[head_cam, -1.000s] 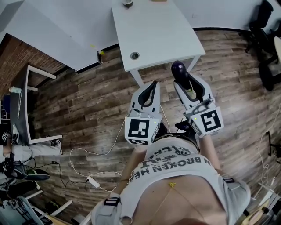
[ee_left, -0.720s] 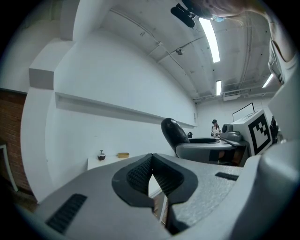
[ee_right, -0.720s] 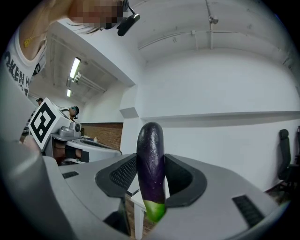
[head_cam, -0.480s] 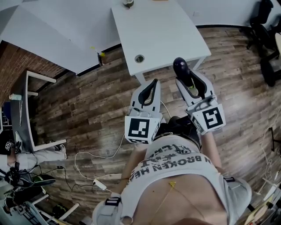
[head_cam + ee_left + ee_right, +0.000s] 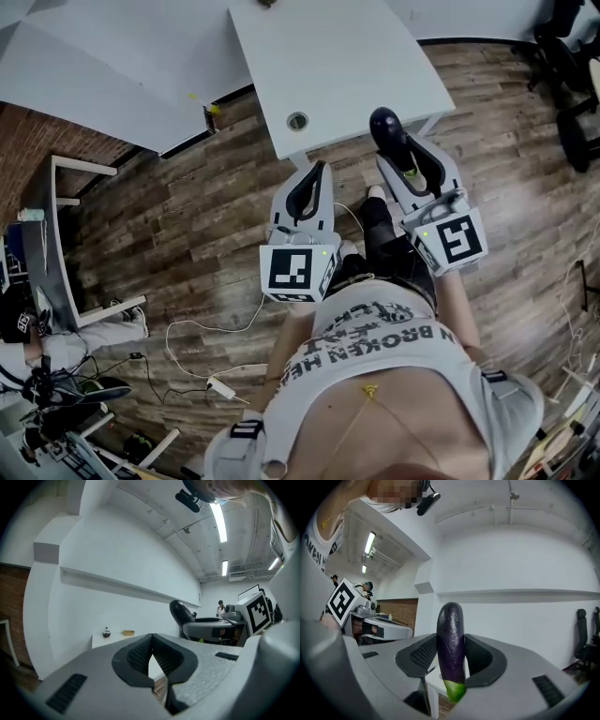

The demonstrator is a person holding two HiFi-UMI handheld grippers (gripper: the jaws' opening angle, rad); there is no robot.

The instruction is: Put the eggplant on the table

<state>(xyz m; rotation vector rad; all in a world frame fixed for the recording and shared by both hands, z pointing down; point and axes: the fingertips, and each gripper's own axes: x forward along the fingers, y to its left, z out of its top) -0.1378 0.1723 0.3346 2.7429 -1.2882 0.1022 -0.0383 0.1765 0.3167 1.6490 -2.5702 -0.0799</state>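
Observation:
In the right gripper view a dark purple eggplant (image 5: 451,639) with a green stem end stands upright between the pads, and my right gripper (image 5: 451,654) is shut on it. From the head view the eggplant (image 5: 387,131) points ahead of the right gripper (image 5: 405,157), its tip at the near edge of the white table (image 5: 347,56). My left gripper (image 5: 307,186) hovers beside it over the wooden floor, just short of the table. Its pads meet at the tips, so the left gripper (image 5: 151,641) is shut with nothing in it. The left gripper view also catches the eggplant (image 5: 180,613) off to the right.
The table has a round cable hole (image 5: 297,121) near its front left corner. A small dark object (image 5: 107,632) and a yellow thing (image 5: 128,633) sit at its far end. Cables (image 5: 206,375) trail on the floor; office chairs (image 5: 562,56) stand at the right.
Both grippers have moved forward toward the table, the eggplant still held in the right one. Its tip now reaches the table's near edge. The person has stepped forward.

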